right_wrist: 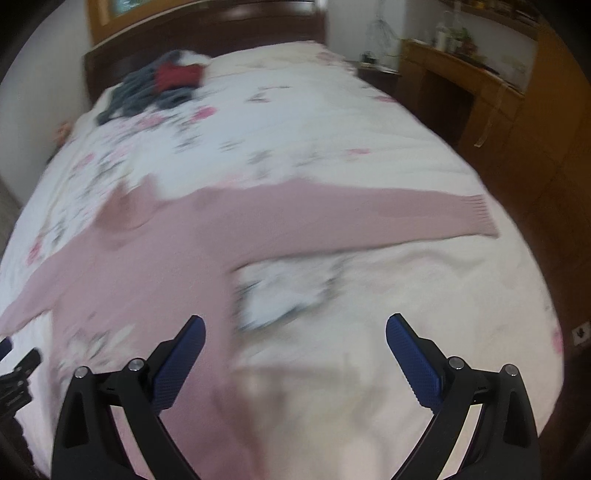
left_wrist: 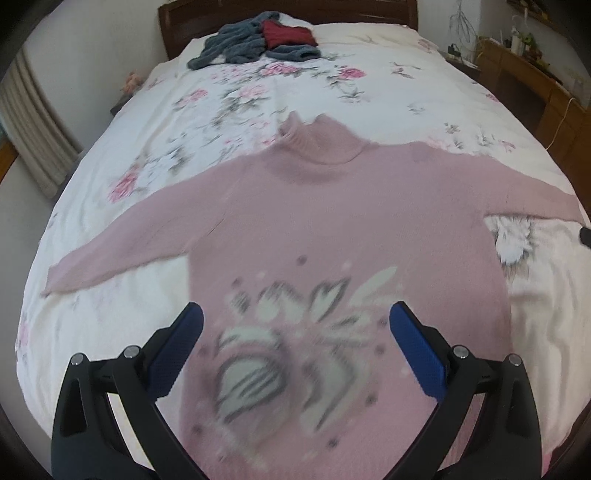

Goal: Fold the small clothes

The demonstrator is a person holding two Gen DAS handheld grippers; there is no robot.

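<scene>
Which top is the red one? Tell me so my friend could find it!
Look to the far end of the flowery white bedspread, by the dark wooden headboard. A heap of grey-blue fuzzy clothes lies there, and the small dark red knitted top sits on it, the only red thing.

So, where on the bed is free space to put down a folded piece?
Free: the floral quilt between the pink sweater's collar and the grey-and-red clothes pile; also the pale patch below the sweater's right sleeve, toward the bed's right edge. Crowded: the middle, covered by the spread pink sweater.
</scene>
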